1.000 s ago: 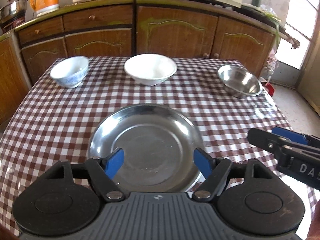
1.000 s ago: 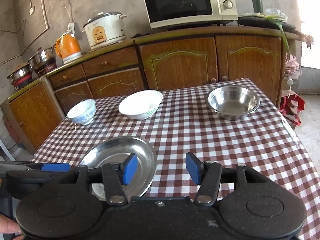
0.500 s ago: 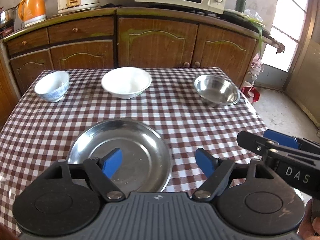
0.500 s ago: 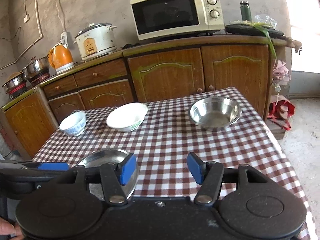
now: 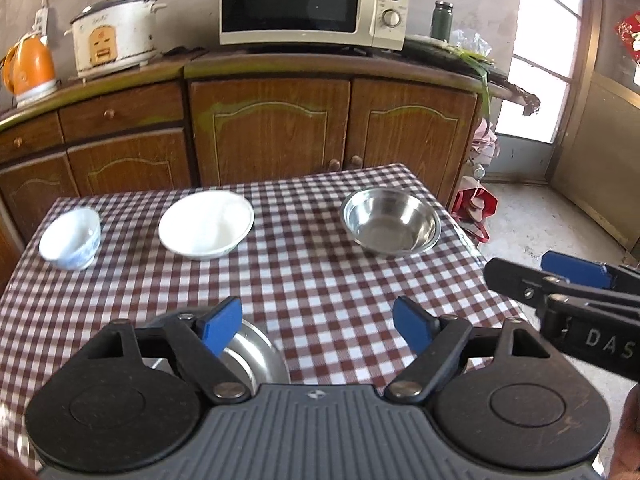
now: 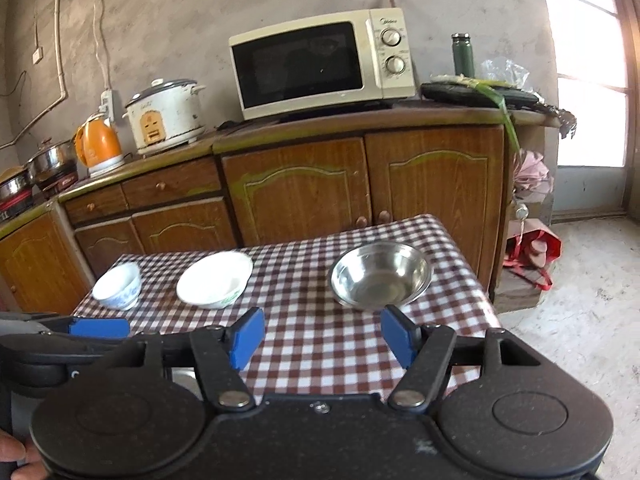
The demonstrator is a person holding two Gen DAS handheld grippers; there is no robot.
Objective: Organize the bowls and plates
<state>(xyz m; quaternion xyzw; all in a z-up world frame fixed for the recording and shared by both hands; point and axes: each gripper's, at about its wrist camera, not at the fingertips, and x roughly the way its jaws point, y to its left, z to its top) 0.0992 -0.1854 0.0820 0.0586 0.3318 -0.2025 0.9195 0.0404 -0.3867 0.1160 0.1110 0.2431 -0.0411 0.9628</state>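
The steel plate (image 5: 256, 354) is largely hidden: in the left wrist view only an arc of it shows at lower centre-left, behind the left gripper (image 5: 318, 326), and in the right wrist view a mere sliver (image 6: 186, 380) is visible under the right gripper (image 6: 322, 332). The left gripper's jaws are opening with nothing between them; the right gripper's jaws are likewise opening and empty. The right gripper enters the left view at the right edge (image 5: 560, 276), cut off, its body lettered "DAS" with the rest out of frame. The microwave (image 6: 320, 64) at upper centre carries a brand mark above its dials, too small to read with confidence; the rice cooker (image 6: 166, 116) bears an illegible printed panel. The table (image 5: 320, 272), under a red-and-white checked cloth, holds three bowls in a row across the middle of the frame, well apart: a blue-patterned small bowl (image 5: 72, 238) at left, a white bowl (image 5: 206, 224) centre-left, and a steel bowl (image 5: 390, 226) at right. Behind stand wooden cabinets (image 6: 360, 188), an orange kettle (image 6: 98, 146) and a rough grey wall; a bright doorway fills the right edge
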